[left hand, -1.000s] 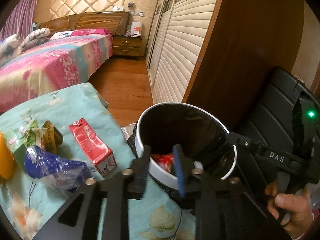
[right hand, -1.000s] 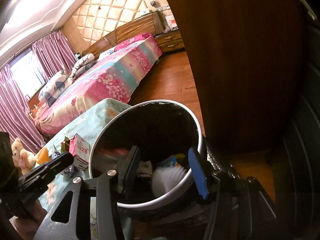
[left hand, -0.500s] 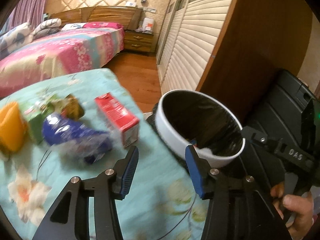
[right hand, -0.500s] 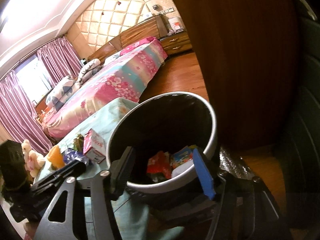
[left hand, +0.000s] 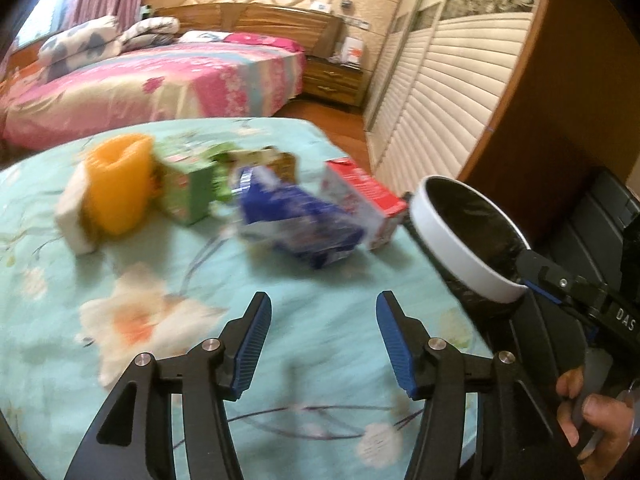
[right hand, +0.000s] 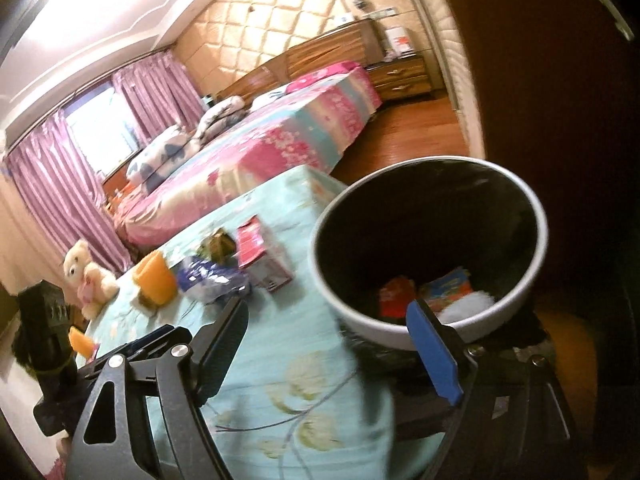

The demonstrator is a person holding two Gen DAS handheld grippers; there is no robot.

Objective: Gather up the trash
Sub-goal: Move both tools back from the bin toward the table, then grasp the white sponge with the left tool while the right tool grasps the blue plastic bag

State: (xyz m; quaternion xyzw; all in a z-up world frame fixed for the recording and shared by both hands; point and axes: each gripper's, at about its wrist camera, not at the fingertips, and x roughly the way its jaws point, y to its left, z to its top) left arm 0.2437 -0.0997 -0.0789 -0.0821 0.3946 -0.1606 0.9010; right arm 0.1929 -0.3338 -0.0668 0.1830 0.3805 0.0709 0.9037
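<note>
Both my jaws empty, trash on the cloth.

My left gripper (left hand: pixel 322 344) is opening over the floral cloth (left hand: pixel 168 280), nothing between; my right gripper (right hand: pixel 332 344) is opening beside the bin (right hand: pixel 428 248). The blue wrapper (left hand: pixel 296 220) and red carton (left hand: pixel 364 200) lie just left of the bin.

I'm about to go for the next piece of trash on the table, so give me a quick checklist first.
1. Left hand-held gripper empty: ok, nothing between its opening jaws.
2. Right hand-held gripper empty: ok, its jaws are opening too, nothing held.
3. Trash left on the table: ok, blue bag, red carton, green box and orange cup all lie there.
4. Nearest target: blue bag, ahead of the left hand-held gripper: ok.
5. Bin has room: ok, only a few items at the bottom.
6. Sharp view of the targets: not ok, motion blur.
</note>
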